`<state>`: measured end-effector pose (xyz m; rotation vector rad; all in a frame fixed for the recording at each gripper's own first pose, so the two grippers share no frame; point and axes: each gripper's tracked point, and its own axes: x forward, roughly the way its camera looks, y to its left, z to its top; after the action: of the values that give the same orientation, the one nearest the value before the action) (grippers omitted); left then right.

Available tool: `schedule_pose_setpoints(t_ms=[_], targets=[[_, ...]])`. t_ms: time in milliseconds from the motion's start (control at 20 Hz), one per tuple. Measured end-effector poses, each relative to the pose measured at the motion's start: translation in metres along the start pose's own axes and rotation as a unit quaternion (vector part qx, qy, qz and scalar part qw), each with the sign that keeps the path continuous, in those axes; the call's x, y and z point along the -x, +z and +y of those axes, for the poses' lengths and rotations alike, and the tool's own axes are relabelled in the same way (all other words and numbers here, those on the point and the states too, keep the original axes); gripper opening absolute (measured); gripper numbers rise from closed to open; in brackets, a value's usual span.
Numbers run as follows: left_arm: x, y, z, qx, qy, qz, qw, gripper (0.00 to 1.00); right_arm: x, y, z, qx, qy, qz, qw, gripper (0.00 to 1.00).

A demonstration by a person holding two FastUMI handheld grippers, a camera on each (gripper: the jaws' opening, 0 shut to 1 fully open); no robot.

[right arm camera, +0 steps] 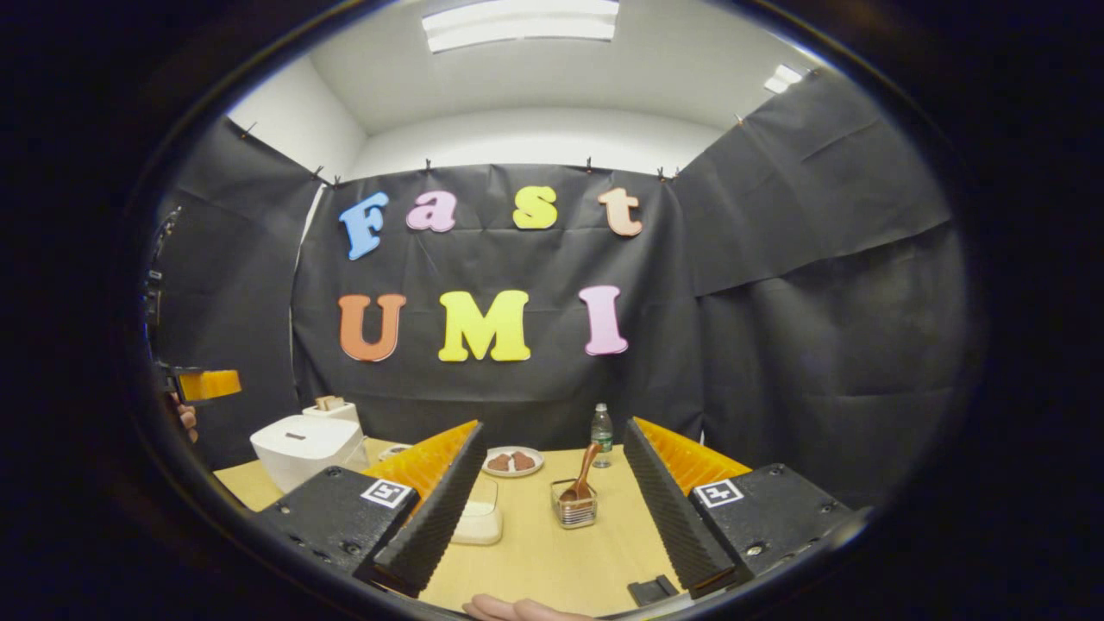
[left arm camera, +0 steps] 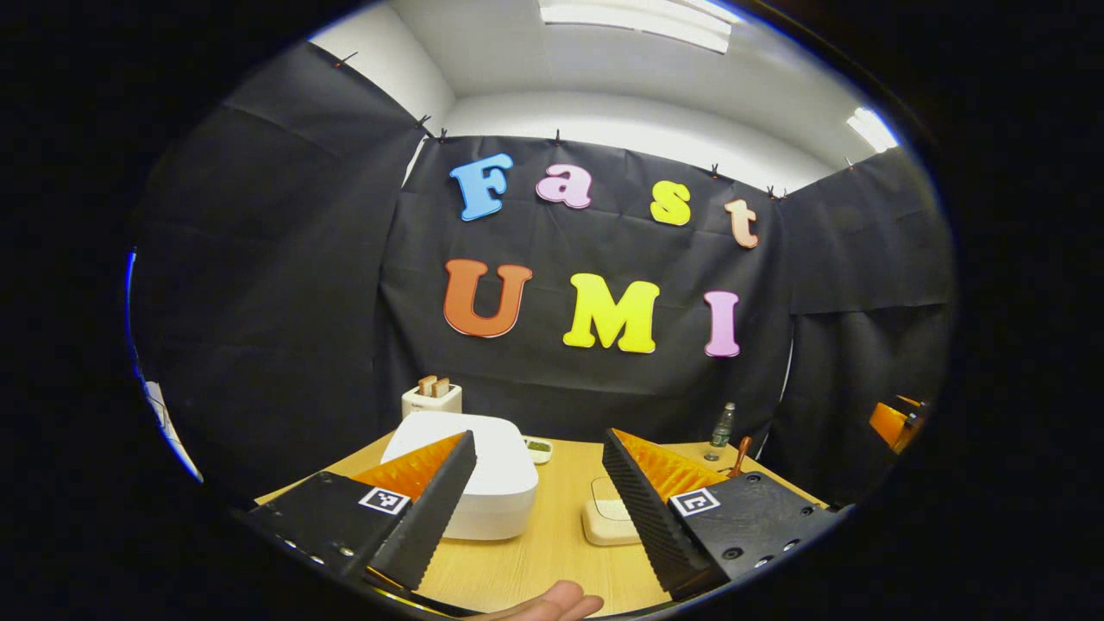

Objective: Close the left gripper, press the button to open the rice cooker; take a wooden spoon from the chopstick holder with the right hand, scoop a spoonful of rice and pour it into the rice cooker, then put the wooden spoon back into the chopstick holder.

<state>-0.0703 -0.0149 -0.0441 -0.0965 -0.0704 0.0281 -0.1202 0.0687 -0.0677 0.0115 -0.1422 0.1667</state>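
In the left gripper view, my left gripper point(left arm camera: 536, 440) hangs open above the wooden table, empty. The white rice cooker point(left arm camera: 487, 479), lid down, sits just behind its left finger. A cream rice container point(left arm camera: 608, 519) lies between the fingers toward the right. In the right gripper view, my right gripper point(right arm camera: 552, 427) is open and empty too. The wire chopstick holder point(right arm camera: 573, 511) stands ahead between its fingers, with the wooden spoon point(right arm camera: 587, 468) upright in it. The rice cooker point(right arm camera: 302, 448) is far left there, and the rice container point(right arm camera: 479, 517) is partly behind the left finger.
A toaster point(left arm camera: 431, 398) with bread stands behind the cooker, and a small dish point(left arm camera: 539, 448) beside it. A plate point(right arm camera: 513, 461) of brown pieces and a bottle point(right arm camera: 602, 434) sit at the table's back. A hand point(right arm camera: 517, 611) shows at the bottom edge.
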Motion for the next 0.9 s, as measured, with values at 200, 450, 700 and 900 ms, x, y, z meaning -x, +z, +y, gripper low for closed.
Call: schedule_pose_setpoints(t_ms=[200,450,700,900], targets=[[0.025,-0.011,-0.015,-0.022,-0.005,-0.009,1.0,0.94,0.004,-0.005,-0.005,0.005,0.0,-0.007,1.0,1.0],[0.041,-0.017,-0.038,-0.053,-0.02,-0.021,0.998,0.94,0.005,-0.015,-0.006,0.007,0.001,0.0,1.0,1.0],[0.042,-0.018,-0.039,-0.084,-0.009,-0.037,0.996,0.94,0.002,-0.024,-0.008,0.004,-0.001,0.009,1.0,1.0],[0.04,-0.024,-0.034,-0.065,-0.008,-0.027,0.998,0.94,0.0,-0.03,-0.005,0.004,0.003,0.017,1.0,1.0]])
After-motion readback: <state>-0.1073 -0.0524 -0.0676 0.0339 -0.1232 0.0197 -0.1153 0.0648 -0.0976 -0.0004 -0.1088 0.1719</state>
